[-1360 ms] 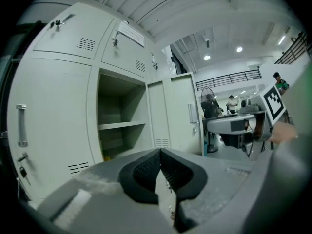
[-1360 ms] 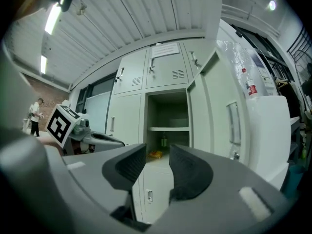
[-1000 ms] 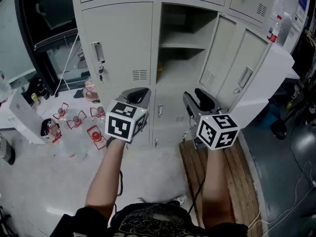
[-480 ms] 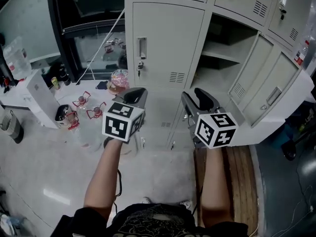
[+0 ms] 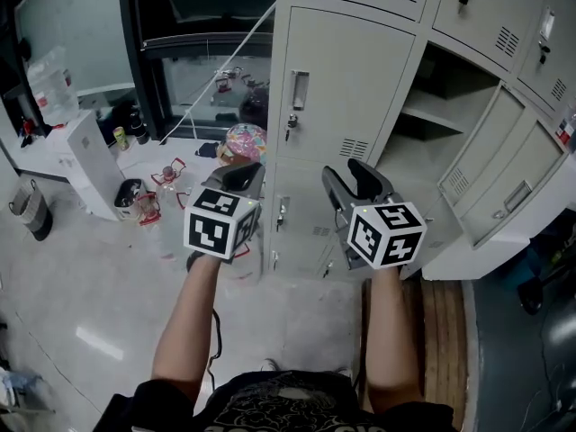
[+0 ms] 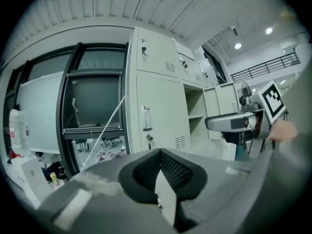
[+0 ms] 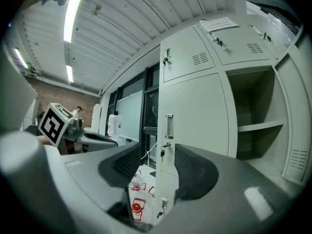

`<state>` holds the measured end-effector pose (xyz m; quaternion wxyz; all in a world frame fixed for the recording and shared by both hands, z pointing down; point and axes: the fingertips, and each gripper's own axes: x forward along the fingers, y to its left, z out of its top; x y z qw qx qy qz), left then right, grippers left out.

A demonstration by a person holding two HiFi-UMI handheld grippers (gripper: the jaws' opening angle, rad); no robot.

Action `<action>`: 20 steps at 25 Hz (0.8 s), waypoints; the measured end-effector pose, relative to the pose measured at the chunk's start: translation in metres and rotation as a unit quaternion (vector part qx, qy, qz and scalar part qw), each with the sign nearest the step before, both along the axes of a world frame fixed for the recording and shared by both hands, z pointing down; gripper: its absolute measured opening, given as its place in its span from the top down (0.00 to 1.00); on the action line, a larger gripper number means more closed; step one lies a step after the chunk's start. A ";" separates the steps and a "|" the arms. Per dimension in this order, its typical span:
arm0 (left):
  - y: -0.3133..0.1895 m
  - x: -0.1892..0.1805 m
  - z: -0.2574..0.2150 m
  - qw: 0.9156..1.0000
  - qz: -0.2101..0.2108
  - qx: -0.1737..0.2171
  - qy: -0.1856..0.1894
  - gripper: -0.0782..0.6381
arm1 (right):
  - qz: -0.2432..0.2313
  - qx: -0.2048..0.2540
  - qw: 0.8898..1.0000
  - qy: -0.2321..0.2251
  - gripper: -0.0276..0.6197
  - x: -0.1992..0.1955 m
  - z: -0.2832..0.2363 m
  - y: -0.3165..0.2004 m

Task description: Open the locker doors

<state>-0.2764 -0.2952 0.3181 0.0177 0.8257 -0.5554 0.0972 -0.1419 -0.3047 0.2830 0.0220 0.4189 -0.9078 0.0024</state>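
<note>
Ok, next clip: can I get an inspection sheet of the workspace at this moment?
Surface: pale glossy floor; wooden boards in front of the lockers at right.
Job's things: closed locker door with handle and key; open locker door to its right, beside a compartment with a shelf.
Clutter: red-handled bottles and a white box on the floor at left.
Grippers: left gripper shut, empty; right gripper opening, nothing between its jaws; neither touches a door.
Cables: black cable along the left forearm; white cord slanting across the window.
Surroundings: dark window left of the lockers.
</note>
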 end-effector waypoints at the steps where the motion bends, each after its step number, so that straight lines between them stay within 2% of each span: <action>1: 0.000 -0.004 0.000 1.000 -0.003 0.000 0.001 0.89 | -0.005 0.000 1.000 0.002 0.64 -0.005 0.000 0.000; 10: -0.002 -0.034 0.000 0.999 -0.038 -0.002 0.000 0.89 | -0.043 -0.004 0.999 0.001 0.64 -0.041 -0.003 -0.016; 16: -0.017 -0.051 0.009 0.998 -0.066 -0.009 -0.009 0.89 | -0.078 0.005 0.997 0.000 0.64 -0.067 -0.005 -0.045; 20: -0.038 -0.052 0.003 0.997 -0.083 0.002 -0.007 0.89 | -0.101 0.004 0.995 -0.003 0.64 -0.081 -0.006 -0.069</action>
